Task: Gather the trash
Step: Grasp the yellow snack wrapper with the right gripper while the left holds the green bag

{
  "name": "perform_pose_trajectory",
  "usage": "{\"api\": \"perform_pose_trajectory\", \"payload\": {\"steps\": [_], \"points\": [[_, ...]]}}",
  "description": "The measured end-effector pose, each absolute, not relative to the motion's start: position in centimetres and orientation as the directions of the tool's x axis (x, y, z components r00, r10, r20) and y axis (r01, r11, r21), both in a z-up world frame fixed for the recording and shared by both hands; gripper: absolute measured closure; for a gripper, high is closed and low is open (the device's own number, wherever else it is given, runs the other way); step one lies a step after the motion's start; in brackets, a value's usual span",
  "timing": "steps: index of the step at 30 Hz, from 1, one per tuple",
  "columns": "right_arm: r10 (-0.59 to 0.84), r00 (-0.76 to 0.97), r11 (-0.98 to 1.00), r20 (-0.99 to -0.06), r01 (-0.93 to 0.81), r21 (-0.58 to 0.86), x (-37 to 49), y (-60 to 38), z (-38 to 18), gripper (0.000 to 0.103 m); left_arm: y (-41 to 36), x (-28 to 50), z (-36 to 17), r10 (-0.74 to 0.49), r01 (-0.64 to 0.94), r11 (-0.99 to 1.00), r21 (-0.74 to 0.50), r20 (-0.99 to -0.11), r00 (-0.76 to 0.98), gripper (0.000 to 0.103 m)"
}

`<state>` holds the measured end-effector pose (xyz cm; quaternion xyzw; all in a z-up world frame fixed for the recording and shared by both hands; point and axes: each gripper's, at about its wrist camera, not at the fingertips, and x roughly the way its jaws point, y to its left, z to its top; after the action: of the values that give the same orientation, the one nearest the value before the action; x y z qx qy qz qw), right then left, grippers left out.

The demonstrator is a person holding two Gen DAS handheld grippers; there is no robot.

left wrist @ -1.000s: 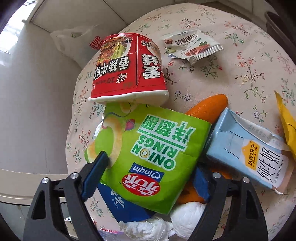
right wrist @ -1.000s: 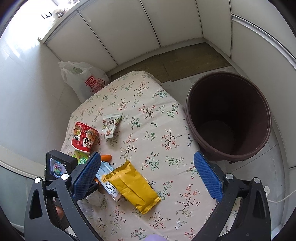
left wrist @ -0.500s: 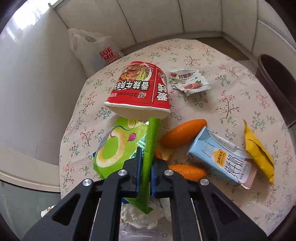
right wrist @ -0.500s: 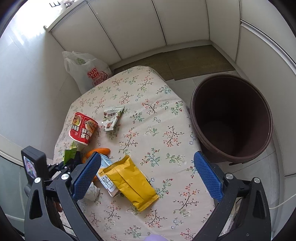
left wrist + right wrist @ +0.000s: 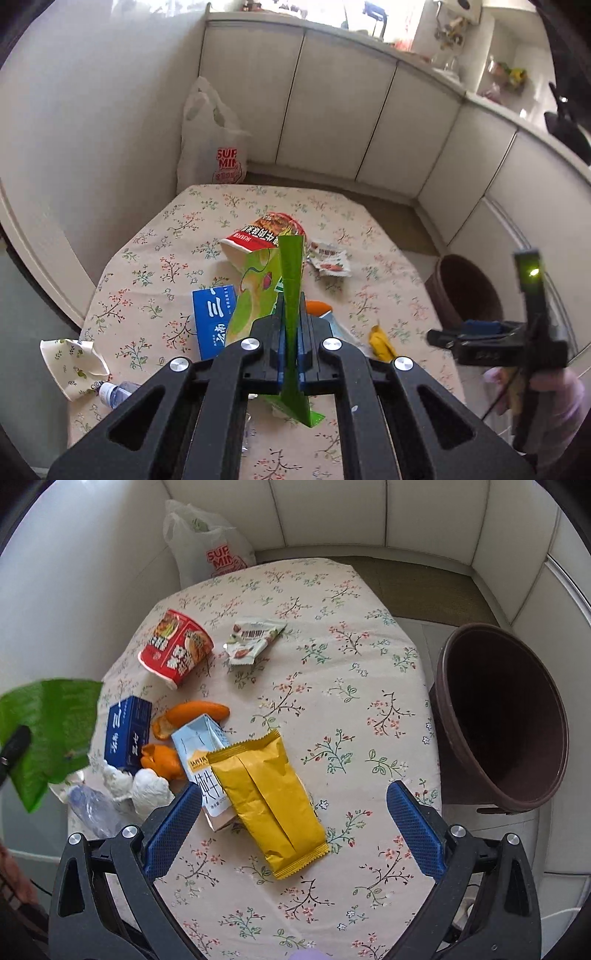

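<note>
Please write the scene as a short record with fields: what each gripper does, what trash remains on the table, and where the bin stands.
left gripper: shut on green bag, lifted off the table
right gripper: open, holds nothing, above yellow packet
table: floral cloth
trash on table: red cup on its side, small wrapper, blue box, orange peels, milk carton, tissues, yellow packet
bin: brown, on the floor beside the table, looks empty
</note>
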<state>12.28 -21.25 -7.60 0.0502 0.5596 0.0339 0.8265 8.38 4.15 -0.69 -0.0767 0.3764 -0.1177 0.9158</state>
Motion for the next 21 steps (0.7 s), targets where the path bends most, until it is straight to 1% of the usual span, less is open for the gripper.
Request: {"api": "perform_pose_trajectory", "payload": {"steps": [2, 5, 7, 8, 9, 11, 12, 13, 14, 15, 16, 17, 18, 19, 20, 21], "points": [[0.083, 0.344, 0.996, -0.935, -0.062, 0.065, 12.1, -20.1, -8.8, 0.007, 4.5, 8.0, 0.0, -0.309, 0.175, 0.949, -0.263, -0.651, 0.694, 0.099], [0.004, 0.289, 0.985, -0.957, -0.167, -0.046, 11.4, -18.4, -11.1, 0.007, 4.9, 7.4, 0.9, -0.326, 0.206, 0.944, -0.258, -0.628, 0.707, 0.099], [-0.037, 0.263, 0.969, -0.964, -0.228, -0.100, 10.8, -17.5, -12.4, 0.007, 5.3, 7.5, 0.9, -0.339, 0.214, 0.939, -0.268, -0.630, 0.699, 0.099], [-0.051, 0.252, 0.961, -0.966, -0.252, -0.116, 10.5, -17.2, -13.1, 0.010, 5.6, 7.5, 0.8, -0.343, 0.214, 0.938, -0.273, -0.633, 0.694, 0.099], [-0.057, 0.242, 0.957, -0.969, -0.264, -0.122, 10.4, -17.0, -13.5, 0.014, 5.8, 7.6, 0.7, -0.344, 0.213, 0.938, -0.275, -0.639, 0.688, 0.099], [-0.059, 0.210, 0.958, -0.976, -0.262, -0.114, 10.4, -17.0, -14.4, 0.033, 6.1, 7.7, 0.5, -0.340, 0.209, 0.939, -0.272, -0.651, 0.679, 0.099], [-0.058, 0.200, 0.961, -0.978, -0.253, -0.109, 10.5, -17.1, -14.8, 0.037, 6.2, 7.6, 0.4, -0.338, 0.209, 0.940, -0.270, -0.655, 0.675, 0.099], [-0.062, 0.194, 0.963, -0.979, -0.244, -0.110, 10.6, -17.2, -15.1, 0.038, 6.3, 7.6, 0.3, -0.339, 0.210, 0.940, -0.269, -0.659, 0.672, 0.099], [-0.074, 0.193, 0.963, -0.978, -0.240, -0.120, 10.8, -17.2, -15.4, 0.043, 6.3, 7.6, 0.2, -0.339, 0.211, 0.940, -0.268, -0.661, 0.670, 0.099], [-0.079, 0.194, 0.963, -0.978, -0.240, -0.126, 11.0, -17.2, -15.6, 0.052, 6.4, 7.5, 0.1, -0.338, 0.212, 0.940, -0.266, -0.662, 0.670, 0.099], [-0.079, 0.191, 0.963, -0.978, -0.240, -0.125, 11.1, -17.2, -15.7, 0.058, 6.4, 7.4, 0.1, -0.337, 0.212, 0.941, -0.265, -0.662, 0.670, 0.099], [-0.077, 0.187, 0.964, -0.979, -0.236, -0.121, 11.3, -17.3, -15.9, 0.067, 6.5, 7.4, -0.1, -0.337, 0.212, 0.941, -0.264, -0.662, 0.670, 0.099], [-0.079, 0.185, 0.965, -0.980, -0.231, -0.122, 11.3, -17.3, -15.9, 0.073, 6.6, 7.4, -0.1, -0.336, 0.210, 0.941, -0.265, -0.662, 0.670, 0.099], [-0.089, 0.190, 0.965, -0.978, -0.227, -0.132, 11.3, -17.3, -15.9, 0.076, 6.6, 7.4, -0.2, -0.335, 0.207, 0.941, -0.267, -0.663, 0.669, 0.099], [-0.094, 0.196, 0.964, -0.976, -0.226, -0.138, 11.3, -17.4, -15.9, 0.083, 6.8, 7.5, -0.4, -0.334, 0.204, 0.942, -0.268, -0.665, 0.668, 0.099], [-0.094, 0.201, 0.965, -0.975, -0.223, -0.139, 11.4, -17.4, -15.9, 0.087, 6.8, 7.5, -0.4, -0.332, 0.201, 0.942, -0.268, -0.666, 0.668, 0.099]]}}
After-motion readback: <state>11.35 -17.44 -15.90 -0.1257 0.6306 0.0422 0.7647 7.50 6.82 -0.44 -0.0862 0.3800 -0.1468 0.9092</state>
